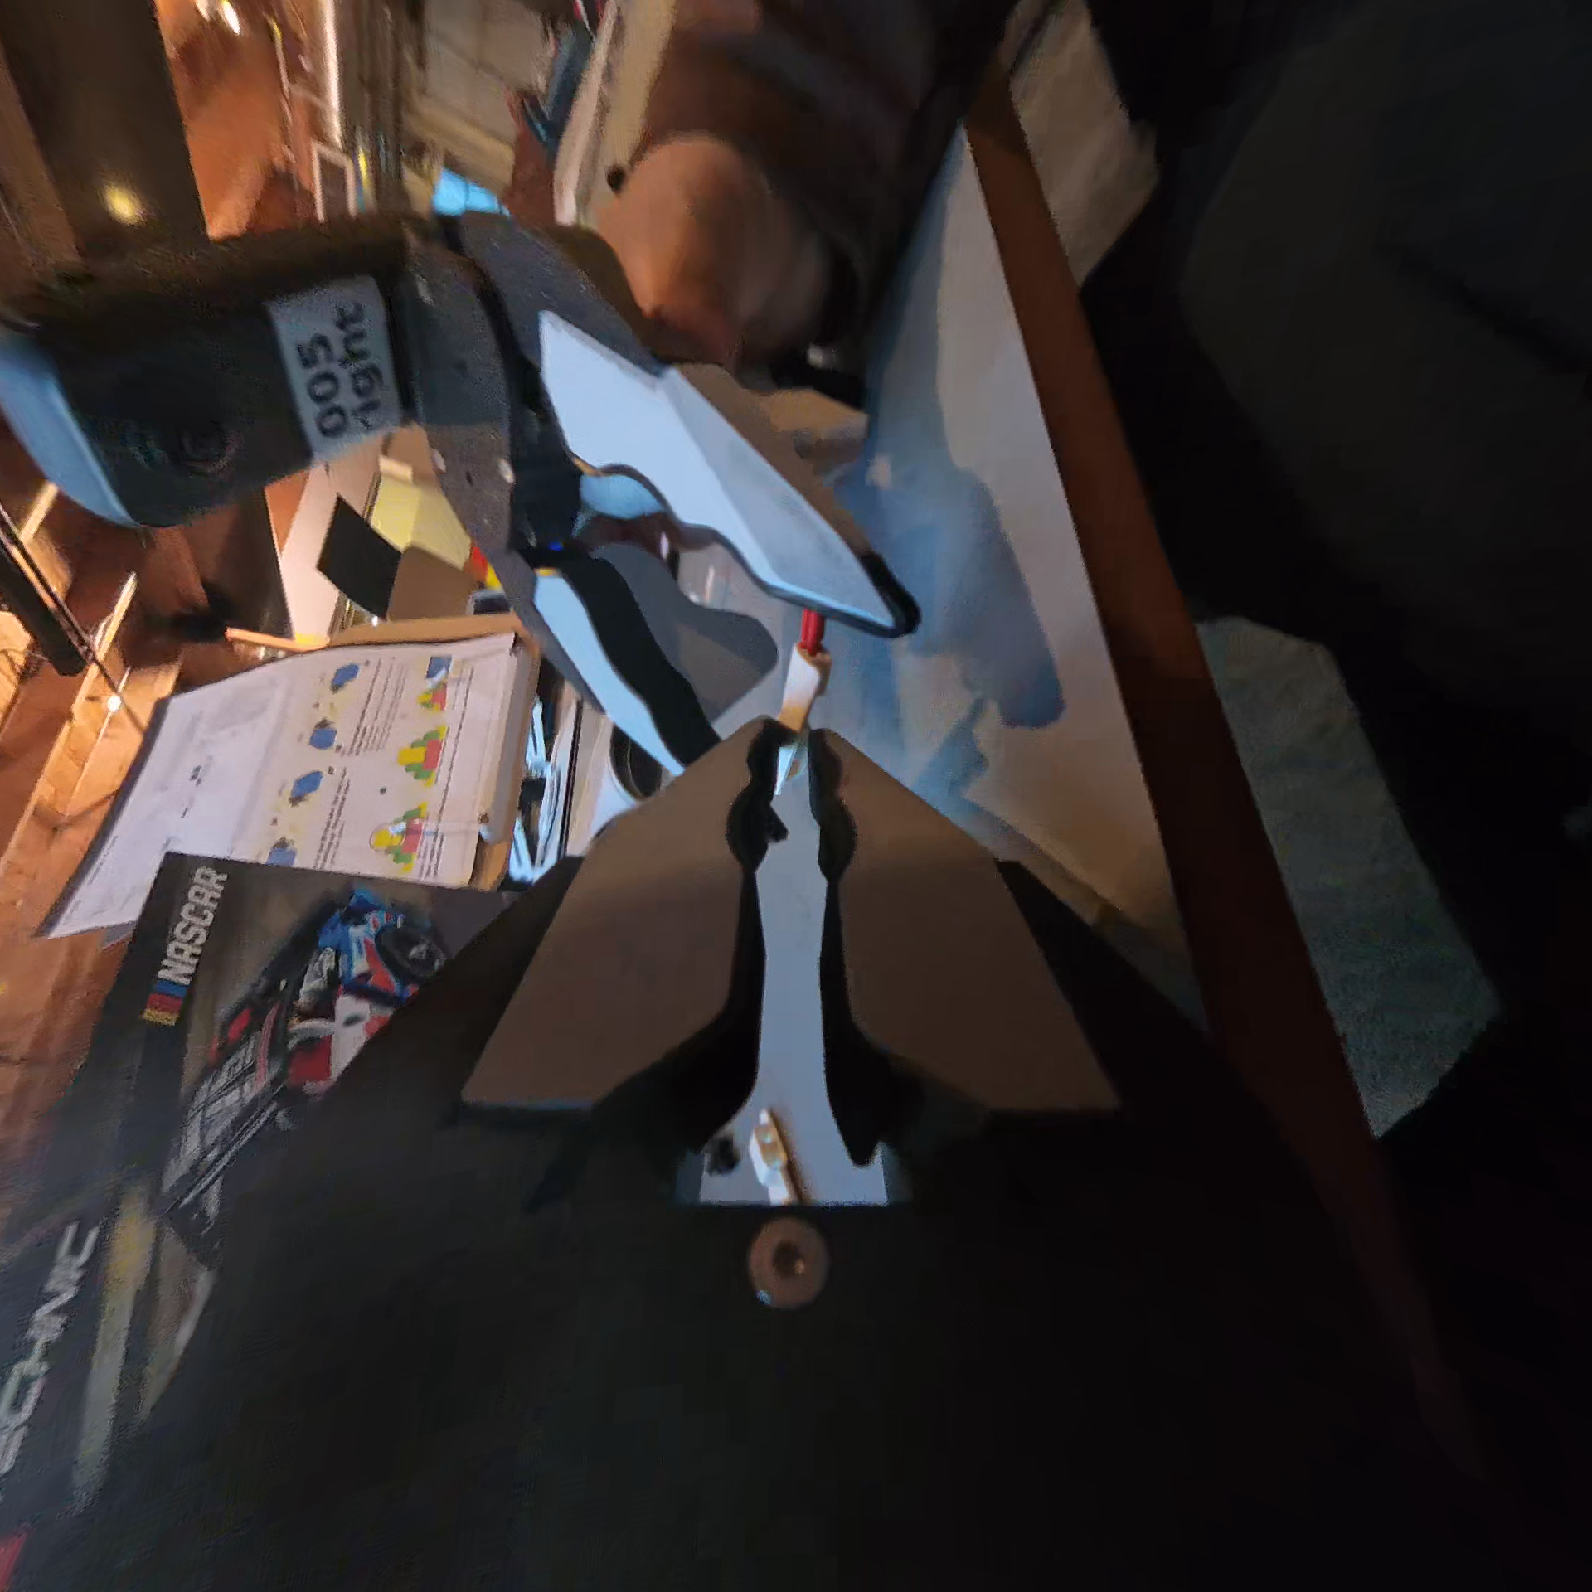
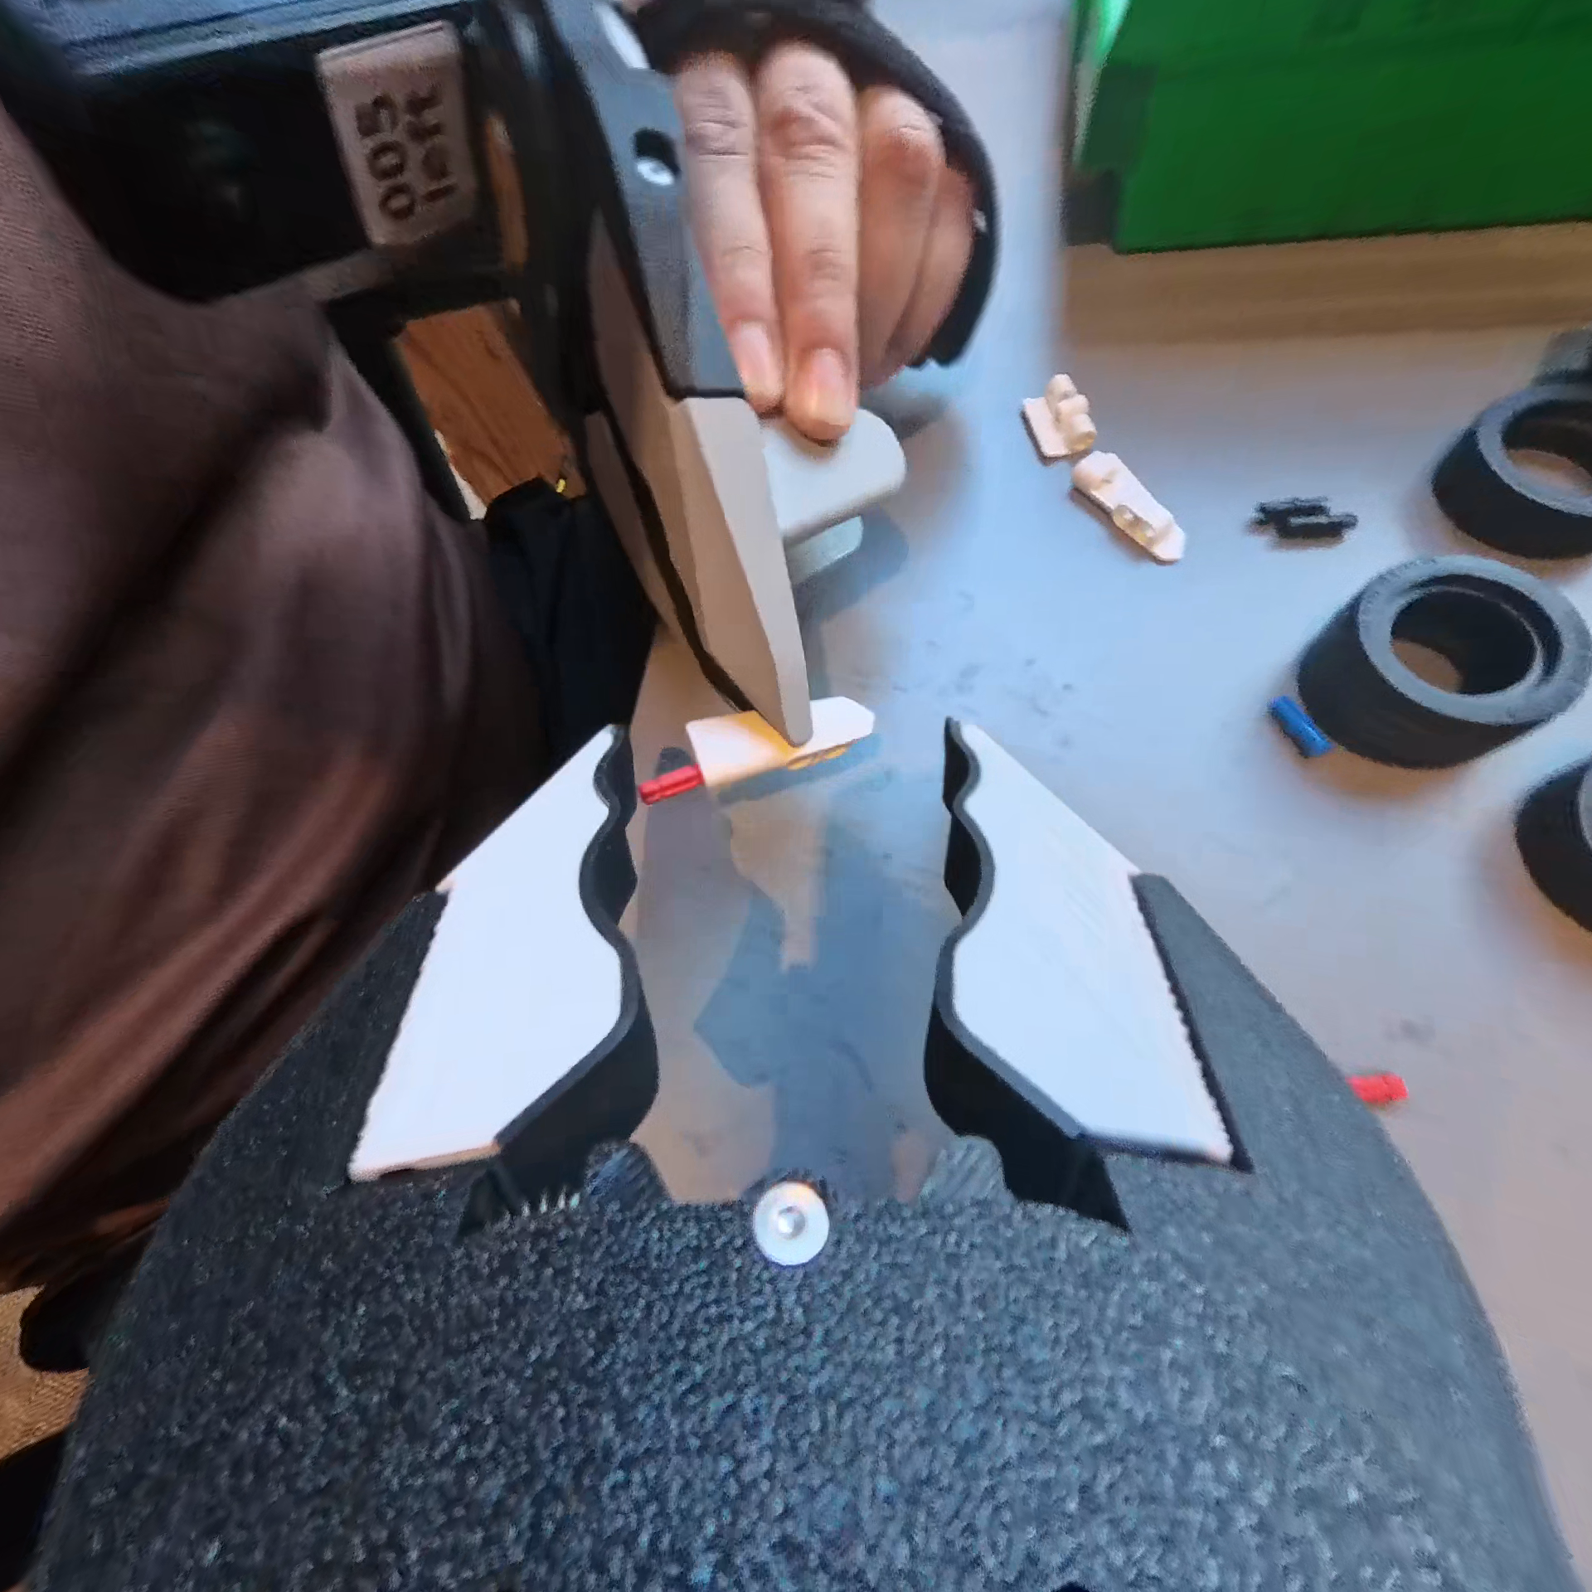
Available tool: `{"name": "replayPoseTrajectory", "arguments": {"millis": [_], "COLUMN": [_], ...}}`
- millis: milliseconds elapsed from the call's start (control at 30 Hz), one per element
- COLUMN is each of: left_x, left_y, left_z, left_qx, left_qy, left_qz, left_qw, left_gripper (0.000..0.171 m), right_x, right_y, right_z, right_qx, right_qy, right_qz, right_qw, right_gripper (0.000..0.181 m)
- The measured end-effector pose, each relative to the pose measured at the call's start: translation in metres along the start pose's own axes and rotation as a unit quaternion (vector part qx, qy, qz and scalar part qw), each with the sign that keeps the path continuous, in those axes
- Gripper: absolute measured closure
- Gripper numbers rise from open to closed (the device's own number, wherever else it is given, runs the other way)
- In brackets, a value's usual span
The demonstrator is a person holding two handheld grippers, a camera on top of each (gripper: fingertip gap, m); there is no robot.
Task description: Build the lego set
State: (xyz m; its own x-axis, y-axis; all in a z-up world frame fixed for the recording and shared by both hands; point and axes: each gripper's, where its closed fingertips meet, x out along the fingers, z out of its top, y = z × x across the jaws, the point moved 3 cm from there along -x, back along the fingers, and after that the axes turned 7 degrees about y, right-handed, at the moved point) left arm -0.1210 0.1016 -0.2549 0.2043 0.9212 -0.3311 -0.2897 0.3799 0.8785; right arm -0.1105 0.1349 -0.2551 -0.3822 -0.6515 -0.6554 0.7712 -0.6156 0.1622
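Left gripper [image 2: 797, 732] clamped on white piece [image 2: 775, 741], low over tabletop [image 2: 1077, 689] — red pin [image 2: 668, 788] sticks from its end. Right gripper [image 2: 784, 775] wide open, empty, just short. Step: seating pin. Next, likely: close on pin, push straight in.

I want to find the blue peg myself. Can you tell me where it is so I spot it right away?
Look at the right side of the grey table, where the black tyres lie. The blue peg lies at the lower left edge of the middle tyre. It is the only blue piece there; the other loose pegs are red or black.
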Motion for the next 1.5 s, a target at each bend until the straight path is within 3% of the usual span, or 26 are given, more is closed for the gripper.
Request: {"name": "replayPoseTrajectory", "arguments": {"millis": [100, 200, 400, 500, 667, 1000, 1233, 1500], "left_x": [-0.005, -0.01, -0.014, -0.015, -0.017, -0.017, -0.019, -0.02], "left_y": [0.009, 0.022, 0.023, 0.024, 0.026, 0.026, 0.03, 0.032], "left_z": [0.005, 0.004, 0.009, 0.01, 0.012, 0.012, 0.011, 0.011], "left_qx": [-0.02, -0.069, -0.072, -0.076, -0.068, -0.068, -0.078, -0.083], "left_qy": [-0.055, -0.076, -0.097, -0.104, -0.107, -0.108, -0.111, -0.112], "left_qz": [-0.001, 0.011, 0.014, 0.013, 0.025, 0.025, 0.033, 0.039], "left_qw": [0.998, 0.995, 0.993, 0.992, 0.992, 0.991, 0.99, 0.989], "left_gripper": [0.168, 0.168, 0.168, 0.168, 0.168, 0.168, 0.168, 0.168], "right_x": [-0.001, -0.005, -0.021, -0.02, -0.02, -0.02, -0.026, -0.026], "right_y": [0.009, 0.012, 0.018, 0.018, 0.016, 0.017, 0.015, 0.017], "right_z": [0.01, 0.014, 0.028, 0.03, 0.031, 0.034, 0.033, 0.031], "right_qx": [-0.009, -0.003, 0.03, 0.035, 0.051, 0.058, 0.063, 0.052], "right_qy": [-0.031, -0.052, -0.13, -0.134, -0.135, -0.141, -0.154, -0.145], "right_qz": [0.033, 0.055, 0.119, 0.133, 0.15, 0.17, 0.179, 0.181], "right_qw": [0.999, 0.997, 0.984, 0.981, 0.978, 0.973, 0.97, 0.971], "right_gripper": [0.11, 0.111, 0.12, 0.125, 0.118, 0.131, 0.122, 0.125]}}
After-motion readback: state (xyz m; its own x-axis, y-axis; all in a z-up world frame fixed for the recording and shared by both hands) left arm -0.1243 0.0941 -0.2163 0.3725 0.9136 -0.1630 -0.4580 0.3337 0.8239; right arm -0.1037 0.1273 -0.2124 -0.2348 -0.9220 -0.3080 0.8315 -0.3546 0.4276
